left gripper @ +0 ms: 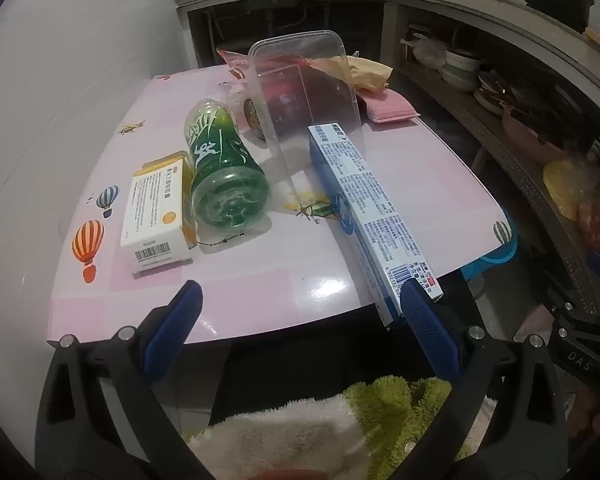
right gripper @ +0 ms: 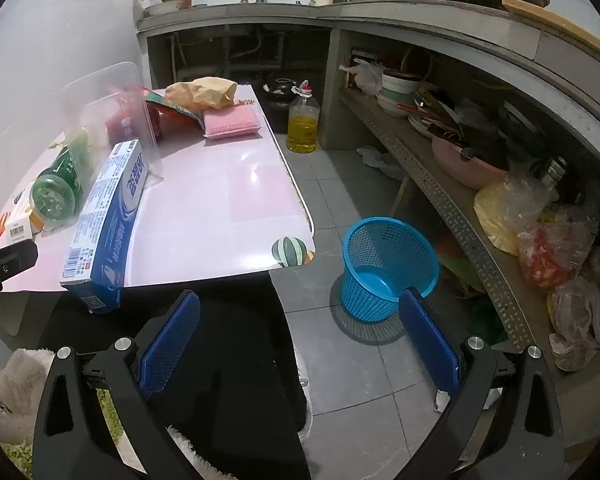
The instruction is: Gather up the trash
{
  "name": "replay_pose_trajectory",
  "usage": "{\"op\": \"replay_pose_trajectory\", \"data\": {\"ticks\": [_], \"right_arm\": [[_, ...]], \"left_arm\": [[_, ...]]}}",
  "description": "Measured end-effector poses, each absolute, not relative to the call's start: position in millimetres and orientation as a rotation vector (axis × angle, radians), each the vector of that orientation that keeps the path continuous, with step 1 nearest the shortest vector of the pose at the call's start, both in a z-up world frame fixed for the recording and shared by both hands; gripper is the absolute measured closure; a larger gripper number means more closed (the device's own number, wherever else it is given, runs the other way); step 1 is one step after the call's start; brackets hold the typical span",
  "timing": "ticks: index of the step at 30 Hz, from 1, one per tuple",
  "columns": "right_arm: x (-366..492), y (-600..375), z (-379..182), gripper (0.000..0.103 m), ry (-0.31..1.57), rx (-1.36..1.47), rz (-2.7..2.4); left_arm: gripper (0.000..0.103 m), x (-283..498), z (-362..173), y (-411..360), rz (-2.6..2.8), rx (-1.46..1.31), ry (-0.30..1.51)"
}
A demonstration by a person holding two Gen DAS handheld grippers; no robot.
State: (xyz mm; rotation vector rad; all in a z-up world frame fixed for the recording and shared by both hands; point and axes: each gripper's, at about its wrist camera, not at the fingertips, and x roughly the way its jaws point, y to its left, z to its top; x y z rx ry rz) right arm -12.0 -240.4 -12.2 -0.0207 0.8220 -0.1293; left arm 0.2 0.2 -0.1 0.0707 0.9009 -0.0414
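Both our grippers, left and right, are spread empty. The toothpaste box runs lengthwise away from our left jaws, its near end beside the right-hand finger, nearer than our right.

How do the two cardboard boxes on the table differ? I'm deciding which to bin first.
The toothpaste box is long, slim and blue-white; the medicine box is shorter, squatter, white with yellow. The toothpaste box overhangs the table's near edge; the medicine box lies wholly on it. Both lie flat, ungripped.

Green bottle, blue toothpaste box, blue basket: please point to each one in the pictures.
green bottle (left gripper: 220, 164), left wrist view, on its label.
blue toothpaste box (left gripper: 364, 196), left wrist view, on its printed top face.
blue basket (right gripper: 384, 280), right wrist view, on its inner floor.
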Motion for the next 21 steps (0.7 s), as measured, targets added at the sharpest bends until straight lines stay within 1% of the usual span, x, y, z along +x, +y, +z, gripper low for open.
{"op": "replay_pose_trajectory", "data": {"ticks": [9,21], "right_arm": [[-13.6,-240.1,-6.4,0.006,0.822,-0.027,-0.13],[-12.8,-239.7,-10.1,0.006,0.817,-0.029,-0.131]], "left_arm": [[0.007,-0.5,-0.1,-7.2,-0.042,0.072,0.91],[0.007,1.2,-3.9,3.8,-0.049,0.047,0.916]]}}
